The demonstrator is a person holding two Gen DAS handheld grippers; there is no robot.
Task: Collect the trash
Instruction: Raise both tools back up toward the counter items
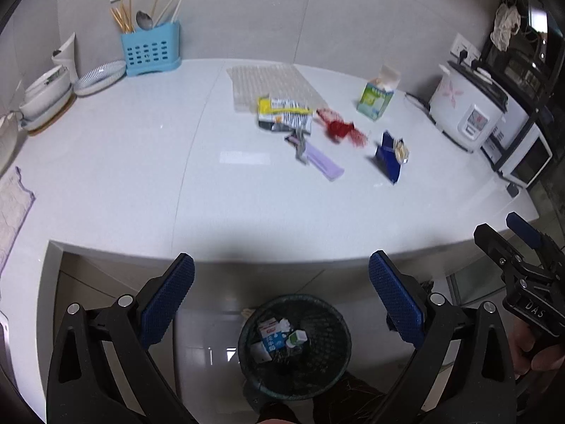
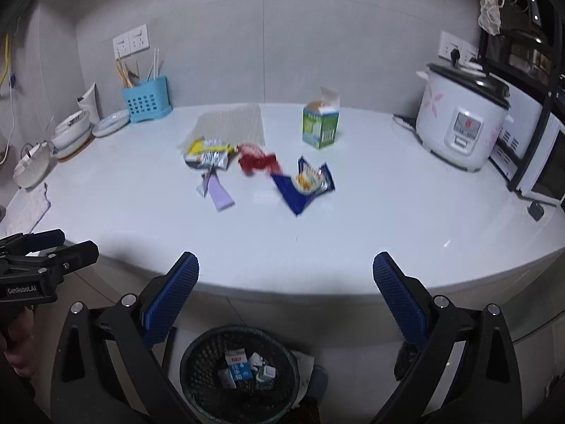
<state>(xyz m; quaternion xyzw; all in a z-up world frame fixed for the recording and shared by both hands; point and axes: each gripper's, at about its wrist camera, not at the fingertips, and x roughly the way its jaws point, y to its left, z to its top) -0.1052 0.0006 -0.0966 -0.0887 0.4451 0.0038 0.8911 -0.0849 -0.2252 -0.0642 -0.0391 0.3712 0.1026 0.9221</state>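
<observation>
Trash lies in the middle of the white counter: a yellow-and-striped wrapper, a lilac packet, a red crumpled wrapper, a blue snack bag and an open green carton. On the floor below the counter's edge stands a black mesh bin with small cartons inside. My left gripper and right gripper both hang open and empty above the bin, short of the counter.
A blue cutlery basket, bowls and a plate crowd the back left. A rice cooker and a white oven stand at the right. A clear bubble mat lies behind the trash. A cloth lies at the left edge.
</observation>
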